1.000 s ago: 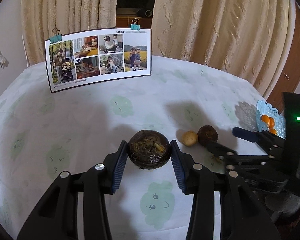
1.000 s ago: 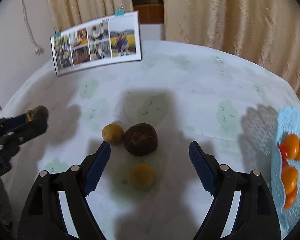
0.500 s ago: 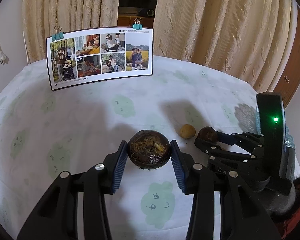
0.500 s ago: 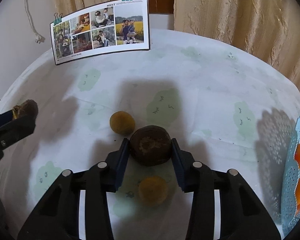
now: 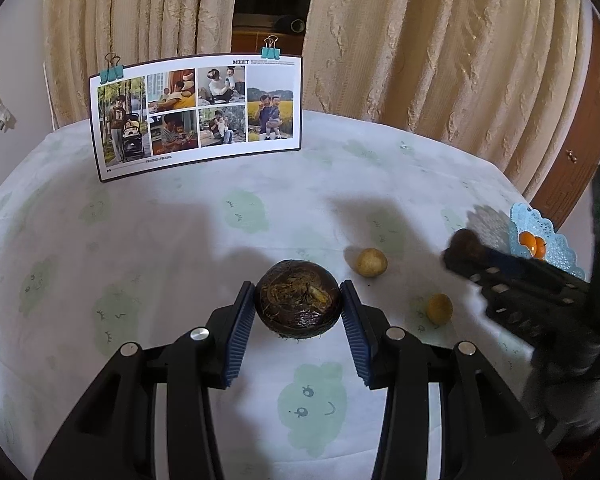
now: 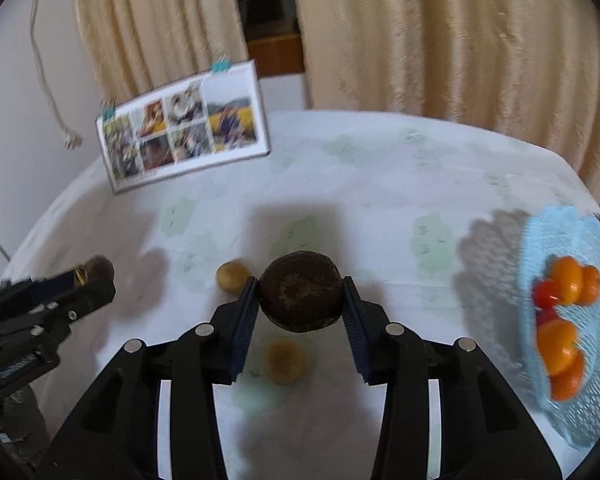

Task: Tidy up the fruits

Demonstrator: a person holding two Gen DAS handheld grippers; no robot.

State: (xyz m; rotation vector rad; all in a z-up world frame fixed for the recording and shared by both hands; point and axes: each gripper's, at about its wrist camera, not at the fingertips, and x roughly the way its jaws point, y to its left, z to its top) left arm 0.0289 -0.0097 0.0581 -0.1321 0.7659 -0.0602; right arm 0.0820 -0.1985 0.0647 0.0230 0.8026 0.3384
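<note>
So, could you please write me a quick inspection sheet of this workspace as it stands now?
Surface: table under a white cloth with green cloud prints.
Job's things: two dark round fruits, one in the left gripper, one in the right gripper; two yellow fruits loose on the cloth; blue basket at the right edge holding orange and red fruits.
Clutter: photo card with two clips, standing at the back.
Grippers: left gripper shut on its fruit; right gripper shut on its fruit, blurred.
Cables: white plug lead hanging on the wall.
Surroundings: beige curtains, wooden door.
</note>
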